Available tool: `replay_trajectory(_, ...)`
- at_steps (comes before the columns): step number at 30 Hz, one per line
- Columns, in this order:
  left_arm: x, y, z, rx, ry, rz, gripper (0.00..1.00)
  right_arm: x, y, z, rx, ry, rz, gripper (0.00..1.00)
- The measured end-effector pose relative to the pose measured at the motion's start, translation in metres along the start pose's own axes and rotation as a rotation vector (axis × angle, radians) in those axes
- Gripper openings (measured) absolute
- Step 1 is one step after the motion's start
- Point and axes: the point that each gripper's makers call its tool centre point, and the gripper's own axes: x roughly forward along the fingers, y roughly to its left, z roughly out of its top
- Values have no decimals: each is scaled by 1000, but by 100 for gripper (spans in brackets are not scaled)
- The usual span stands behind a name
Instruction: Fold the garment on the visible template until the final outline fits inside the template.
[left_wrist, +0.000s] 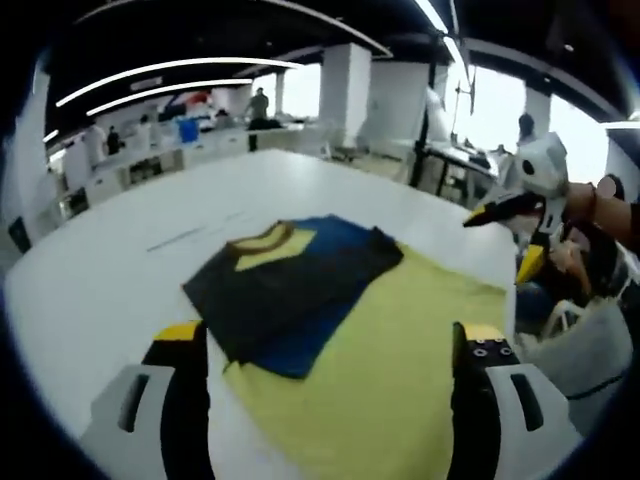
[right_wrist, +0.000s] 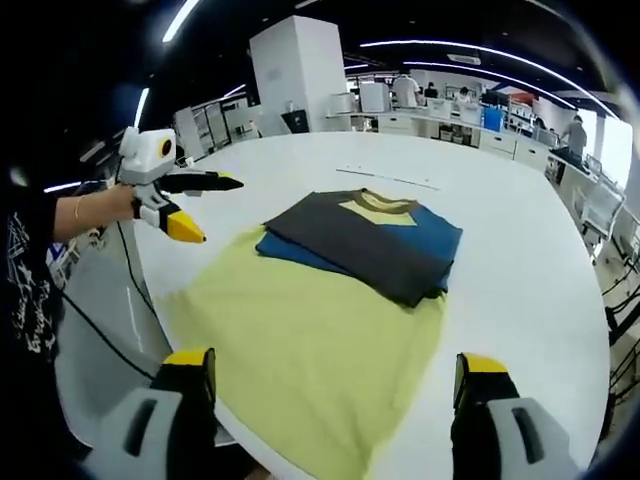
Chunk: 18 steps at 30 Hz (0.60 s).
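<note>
Lying folded: one garment (right_wrist: 365, 240) | one template (right_wrist: 310, 350) | both tools released, holding nothing

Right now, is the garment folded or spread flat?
Partly folded: the garment's dark-and-blue upper part is doubled into a compact block, while its yellow lower part lies spread on the white table.

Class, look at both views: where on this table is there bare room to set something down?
Bare white table lies beyond the garment's collar and beside its blue edge. The yellow template takes up the near side, reaching the table's near edge.
</note>
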Motion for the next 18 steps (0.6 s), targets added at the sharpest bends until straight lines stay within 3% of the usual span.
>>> replay_trajectory(5,-14,6,-25,30,31,33,97,0,1,-6,7,9,0,100)
replay_trajectory(12,-31,10,-58,-14,72,49,94,3,2,-25,43,30,14,100)
replay_trajectory(18,-42,15,-75,-88,78,81,89,4,4,-43,68,56,16,99)
